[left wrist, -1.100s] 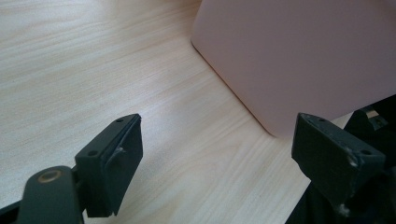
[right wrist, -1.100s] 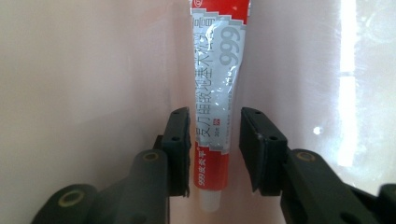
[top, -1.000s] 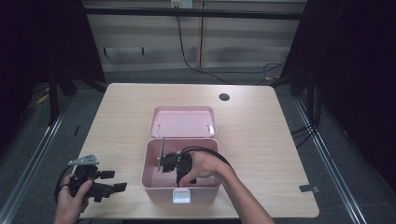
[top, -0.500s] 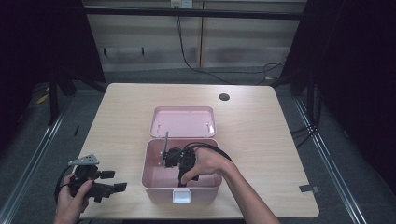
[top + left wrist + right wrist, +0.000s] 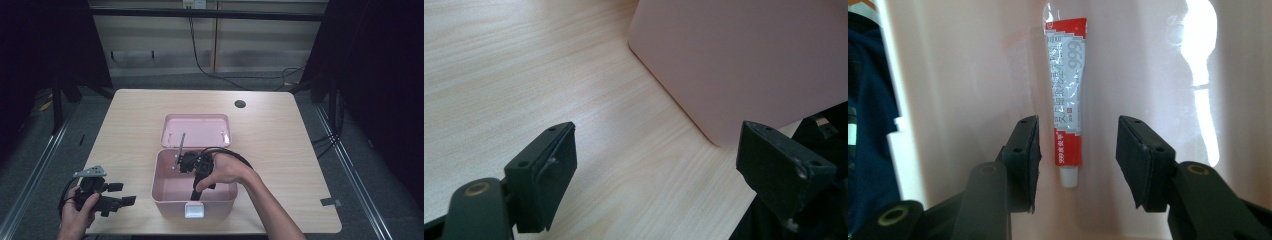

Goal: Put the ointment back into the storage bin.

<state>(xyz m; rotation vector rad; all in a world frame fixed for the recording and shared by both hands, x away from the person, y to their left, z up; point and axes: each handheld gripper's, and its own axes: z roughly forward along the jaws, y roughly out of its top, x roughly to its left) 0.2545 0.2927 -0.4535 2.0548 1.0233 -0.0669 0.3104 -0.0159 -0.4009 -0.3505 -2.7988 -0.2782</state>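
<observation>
A pink box (image 5: 163,199) stands open on the wooden table, its lid (image 5: 197,130) laid back behind it. My right gripper (image 5: 199,187) reaches down inside the box, held by a hand. In the right gripper view a red and white tube (image 5: 1066,100) lies flat on the box floor, its white cap end between the open jaws of my right gripper (image 5: 1078,155), untouched. My left gripper (image 5: 122,194) rests low at the table's front left, open and empty. In the left gripper view its jaws (image 5: 656,170) stand wide apart, facing the box's outer wall (image 5: 749,60).
A white latch (image 5: 194,210) sits on the box's front wall. A dark round hole (image 5: 240,104) marks the table's far right. A small grey tab (image 5: 326,202) lies near the front right edge. Bare wood (image 5: 120,130) surrounds the box.
The right gripper has shifted slightly and tilted inside the box. The left gripper has stayed where it was.
</observation>
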